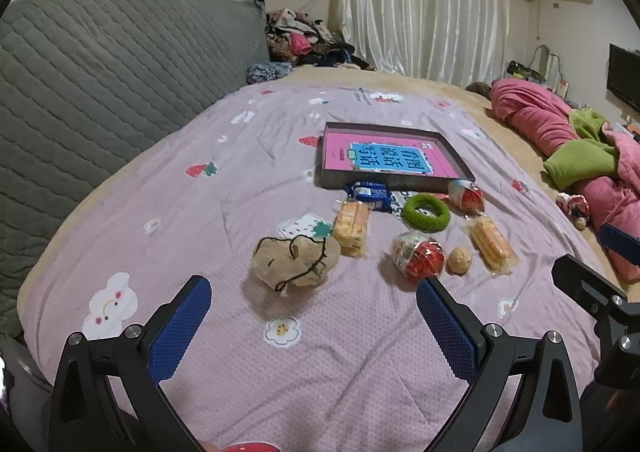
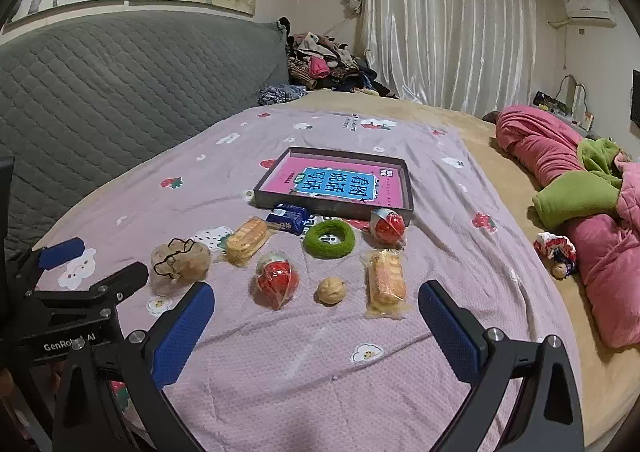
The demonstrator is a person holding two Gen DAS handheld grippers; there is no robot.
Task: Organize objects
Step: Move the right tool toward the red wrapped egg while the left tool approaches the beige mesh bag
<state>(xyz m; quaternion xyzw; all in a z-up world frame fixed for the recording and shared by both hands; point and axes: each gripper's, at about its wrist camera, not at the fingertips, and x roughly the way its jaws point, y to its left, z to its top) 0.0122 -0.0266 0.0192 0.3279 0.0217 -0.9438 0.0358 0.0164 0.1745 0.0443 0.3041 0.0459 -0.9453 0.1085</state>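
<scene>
Both tools are hovering low over the purple quilt: left gripper and right gripper have jaws spread wide, holding nothing. Looks like nothing is sorted yet. Just ahead, beige scrunchie, red-wrapped snack, walnut and two cake packs are lying loose. Beyond them, green ring, blue packet, second red snack. Farthest, the box tray is holding only a pink book. Judging the whole job is remaining.

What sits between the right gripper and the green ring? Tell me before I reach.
The walnut lies almost on the line from the open right gripper to the green ring. A red snack sits left of that line, a wrapped cake right of it. Reaching over them looks clear.
</scene>
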